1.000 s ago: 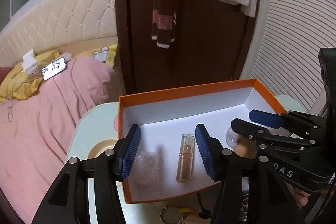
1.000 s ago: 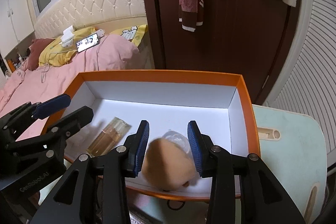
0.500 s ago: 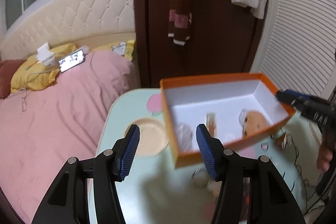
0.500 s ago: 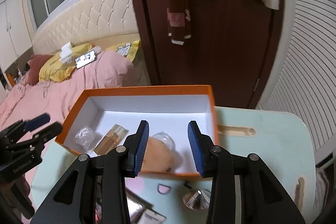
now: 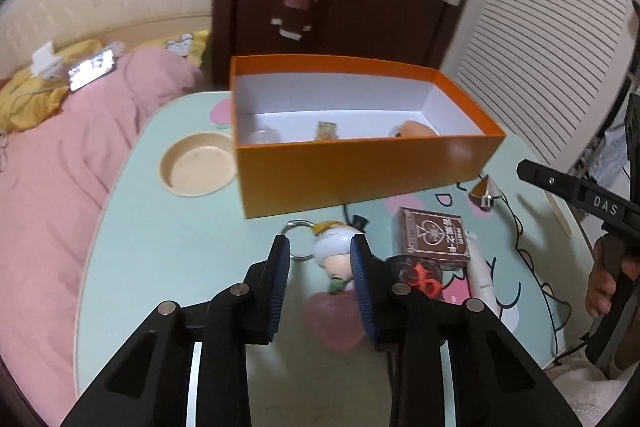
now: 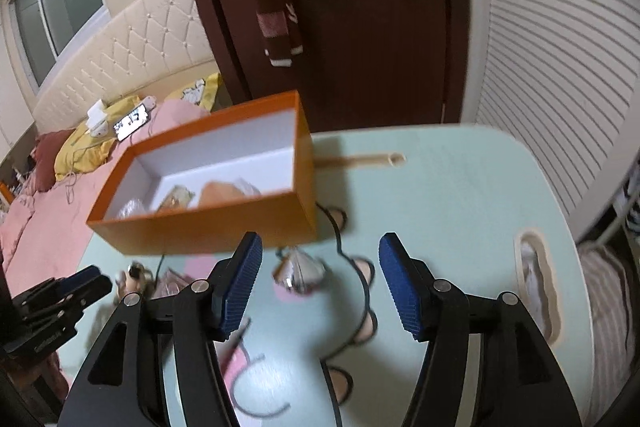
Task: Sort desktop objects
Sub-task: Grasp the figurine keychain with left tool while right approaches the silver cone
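Box (image 5: 360, 179) holds bottle (image 5: 326, 131) and peach toy (image 5: 412, 129); both claws (image 5: 320, 283) (image 6: 320, 283) gape, empty.

Both tools have pulled back from the orange box (image 5: 360, 175); the right tool (image 6: 320, 283) released the peach object (image 5: 412, 129) inside.

left tool (image 5: 319, 281) black frame, ribbed blue pads, silver screws, right tool (image 6: 320, 281) alike

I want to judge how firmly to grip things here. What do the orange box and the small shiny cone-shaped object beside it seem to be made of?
The orange box looks like matte cardboard: thin straight walls, white inside, crisp folded corners. The shiny cone-shaped object looks metallic or foil-covered, with bright faceted reflections, though blur leaves it open. Both tongs, left and right, are open and empty.
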`<state>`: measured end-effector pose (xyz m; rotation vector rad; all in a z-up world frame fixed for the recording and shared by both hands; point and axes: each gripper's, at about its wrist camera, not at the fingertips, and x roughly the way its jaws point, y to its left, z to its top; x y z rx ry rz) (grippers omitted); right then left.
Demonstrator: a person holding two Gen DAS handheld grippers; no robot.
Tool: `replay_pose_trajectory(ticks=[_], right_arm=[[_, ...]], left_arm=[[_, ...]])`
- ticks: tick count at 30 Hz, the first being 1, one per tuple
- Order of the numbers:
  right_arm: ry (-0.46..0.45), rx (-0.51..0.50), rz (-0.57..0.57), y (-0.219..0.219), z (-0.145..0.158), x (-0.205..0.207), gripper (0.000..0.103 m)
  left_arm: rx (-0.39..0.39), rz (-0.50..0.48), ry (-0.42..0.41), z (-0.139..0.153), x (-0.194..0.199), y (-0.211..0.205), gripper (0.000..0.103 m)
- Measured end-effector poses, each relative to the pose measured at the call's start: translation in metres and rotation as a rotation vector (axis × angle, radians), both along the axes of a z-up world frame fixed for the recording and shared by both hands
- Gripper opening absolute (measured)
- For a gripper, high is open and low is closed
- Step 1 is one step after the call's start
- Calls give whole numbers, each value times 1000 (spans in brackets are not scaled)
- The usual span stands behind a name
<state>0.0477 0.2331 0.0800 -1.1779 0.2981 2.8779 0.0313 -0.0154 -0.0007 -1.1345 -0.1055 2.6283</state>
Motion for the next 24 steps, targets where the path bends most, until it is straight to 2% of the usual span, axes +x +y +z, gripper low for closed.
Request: replay_pose_trajectory(ticks=[3, 9, 14, 16, 24], right_arm=[[-5, -4, -1, 2, -3, 8, 62], [2, -13, -6, 5, -2, 12, 62], [-10, -27, -6, 6, -5, 10, 62], [-18, -32, -9, 8, -8, 9, 62], [-30, -34, -21, 12, -13, 9, 62]], left_arm=[[3, -26, 10, 1, -3, 8, 29], [-46, -54, 13, -5, -13, 22, 30], [-36, -62, 18, -7, -15, 20, 30], [-33, -57, -5, -12, -17, 19, 35], [-21, -25, -15, -17, -17, 9, 34]])
